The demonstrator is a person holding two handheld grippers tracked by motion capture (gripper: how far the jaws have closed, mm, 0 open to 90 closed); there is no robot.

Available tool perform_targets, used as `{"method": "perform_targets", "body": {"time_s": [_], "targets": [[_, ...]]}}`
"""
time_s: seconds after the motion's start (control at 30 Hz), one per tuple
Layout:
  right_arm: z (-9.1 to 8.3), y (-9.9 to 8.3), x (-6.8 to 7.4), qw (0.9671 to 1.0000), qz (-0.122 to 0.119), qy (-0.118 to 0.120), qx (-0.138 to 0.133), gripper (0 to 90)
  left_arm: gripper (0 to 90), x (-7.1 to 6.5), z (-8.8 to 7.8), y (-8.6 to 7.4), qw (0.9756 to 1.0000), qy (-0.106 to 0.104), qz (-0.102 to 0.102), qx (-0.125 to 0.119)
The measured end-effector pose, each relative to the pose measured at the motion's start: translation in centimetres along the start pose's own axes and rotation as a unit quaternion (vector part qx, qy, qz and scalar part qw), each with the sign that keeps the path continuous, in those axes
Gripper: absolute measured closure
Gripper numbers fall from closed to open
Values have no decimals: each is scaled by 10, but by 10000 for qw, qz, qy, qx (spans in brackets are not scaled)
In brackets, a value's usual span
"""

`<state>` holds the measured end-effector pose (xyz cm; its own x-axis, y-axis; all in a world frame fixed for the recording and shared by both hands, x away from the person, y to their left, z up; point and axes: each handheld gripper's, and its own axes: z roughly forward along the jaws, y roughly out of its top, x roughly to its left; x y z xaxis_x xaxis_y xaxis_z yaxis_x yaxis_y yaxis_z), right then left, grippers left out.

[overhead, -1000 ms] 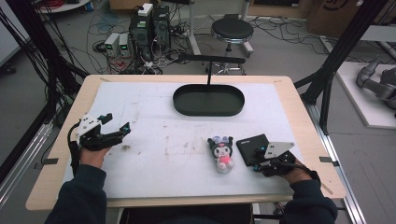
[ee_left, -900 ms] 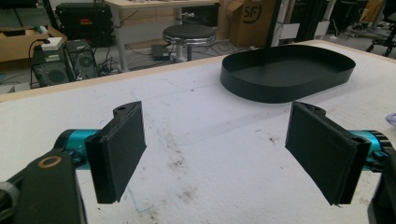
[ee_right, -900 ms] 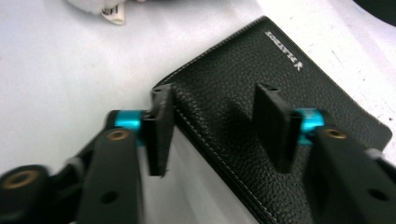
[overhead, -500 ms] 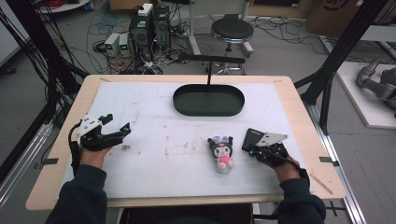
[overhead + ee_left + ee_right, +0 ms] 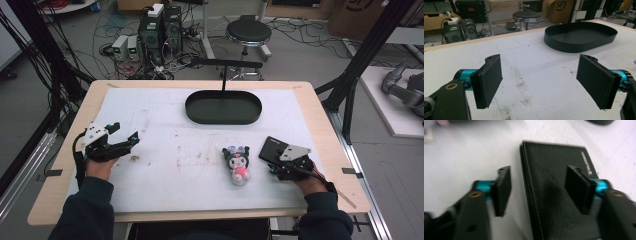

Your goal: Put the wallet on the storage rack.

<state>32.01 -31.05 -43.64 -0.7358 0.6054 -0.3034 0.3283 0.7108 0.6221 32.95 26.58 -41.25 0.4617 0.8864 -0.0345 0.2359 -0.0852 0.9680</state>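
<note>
One flat black wallet (image 5: 559, 195) of pebbled, stitched leather lies on the white table (image 5: 165, 120) near its right edge, its long axis running diagonally away from the person. The right gripper (image 5: 541, 192), jaws just reopened, straddles its left edge without pinching. The left gripper (image 5: 544, 80) hangs spread wide.

Lab, PC towers (image 5: 161, 30), floor cables (image 5: 120, 65), stool (image 5: 248, 34), black frame posts (image 5: 367, 55)

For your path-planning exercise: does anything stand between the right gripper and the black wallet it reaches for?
Nothing visible does. The right gripper is already at the black wallet, jaws just opened, one over the leather, one over the white mat. The plush toy lies off to its side.
</note>
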Motion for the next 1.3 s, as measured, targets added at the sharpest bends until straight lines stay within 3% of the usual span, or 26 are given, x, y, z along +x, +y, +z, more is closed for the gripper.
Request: {"method": "perform_targets", "body": {"time_s": [0.07, 0.1, 0.17, 0.27, 0.43, 0.7, 0.8, 0.83, 0.87, 1.03, 1.1, 1.17, 1.27, 1.3], "targets": [[1, -1, 0, 9999, -44, -136, 56, 581, 203, 0, 0, 0, 10000, 5, 11, 4], [1, -1, -1, 10000, 3, -77, 18, 602, 203, 0, 0, 0, 10000, 4, 15, 9], [0, -1, -2, 9999, 19, -74, -75, 749, 204, 0, 0, -1, 10000, 9, 19, 12], [-1, 1, 0, 9999, 16, -134, -102, 818, 204, 1, 0, -1, 10000, 23, 23, 15], [-5, 5, 0, 9994, 301, -164, -104, 860, 204, 1, 0, -1, 10000, 47, 45, 28], [-24, 21, 3, 9965, 653, -41, -530, 867, 205, 1, 0, -1, 10000, 58, 49, 27], [-38, 24, 1, 9917, 1053, -17, -744, 871, 205, 2, -1, -1, 10000, 63, 52, 32], [-48, 25, -3, 9874, 1308, -11, -889, 874, 204, 2, -1, -1, 10000, 59, 53, 32], [-48, 25, -3, 9874, 1308, -11, -889, 874, 204, 3, -1, -1, 10000, 65, 49, 33], [-67, 24, -14, 9713, 2088, 19, -1142, 879, 205, 3, -1, -1, 10000, 79, 38, 21], [-68, 22, -16, 9690, 2212, -121, -1098, 879, 205, 3, 0, -1, 9999, 91, 39, 24], [-67, 21, -20, 9645, 2376, -314, -1114, 879, 205, 3, 0, -1, 10000, 72, 53, 27], [-62, 24, -28, 9611, 2480, -678, -1008, 879, 206, 2, 0, -1, 9999, 72, 60, 54], [-60, 25, -29, 9615, 2468, -726, -971, 879, 205, 2, 0, -1, 9999, 87, 63, 47]]}}
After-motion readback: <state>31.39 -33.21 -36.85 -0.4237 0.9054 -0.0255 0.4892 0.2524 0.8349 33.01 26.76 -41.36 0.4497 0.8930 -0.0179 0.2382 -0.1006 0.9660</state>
